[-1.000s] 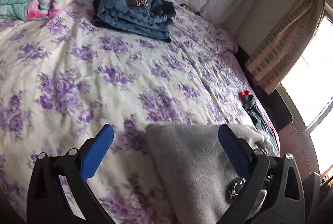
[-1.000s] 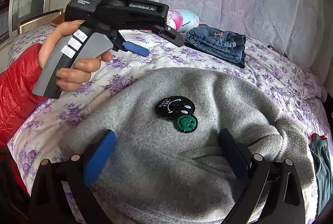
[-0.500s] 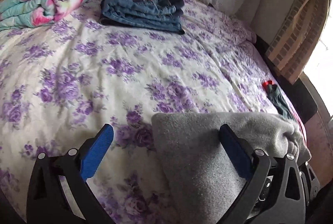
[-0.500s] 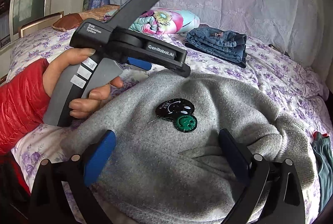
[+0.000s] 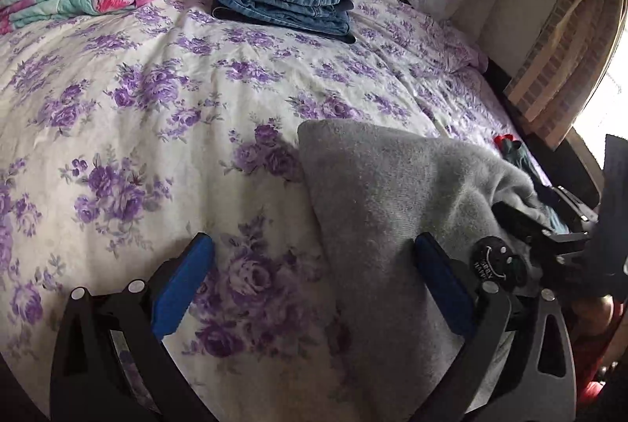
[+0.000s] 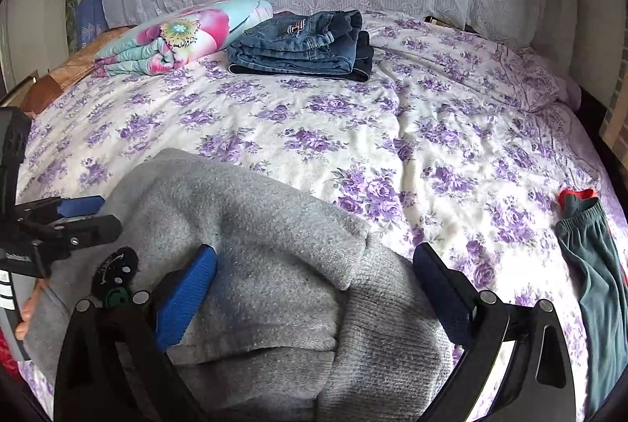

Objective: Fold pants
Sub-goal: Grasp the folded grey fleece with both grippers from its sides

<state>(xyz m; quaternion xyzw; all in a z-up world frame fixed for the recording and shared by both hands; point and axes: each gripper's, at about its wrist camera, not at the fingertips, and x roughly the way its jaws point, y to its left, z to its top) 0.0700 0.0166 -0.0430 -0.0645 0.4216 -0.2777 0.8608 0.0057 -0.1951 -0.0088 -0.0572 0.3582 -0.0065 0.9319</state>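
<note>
Purple-flowered bedspread (image 6: 353,131) carries one folded jeans stack (image 6: 302,45) far back beside one rolled quilt (image 6: 180,33). One grey pants bundle (image 6: 255,245) lies near, under both spread-open grippers, left (image 5: 314,288) and right (image 6: 314,288), neither pinching anything.

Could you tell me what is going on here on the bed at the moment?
A person is folding clothes with two handheld grippers. Grey pants with a smiley patch lie bunched at the near edge of the floral bedspread. The left gripper and the right gripper are both open over the fabric, gripping nothing. Folded jeans and a rolled quilt sit at the far side, and a dark green garment lies to the right.
</note>
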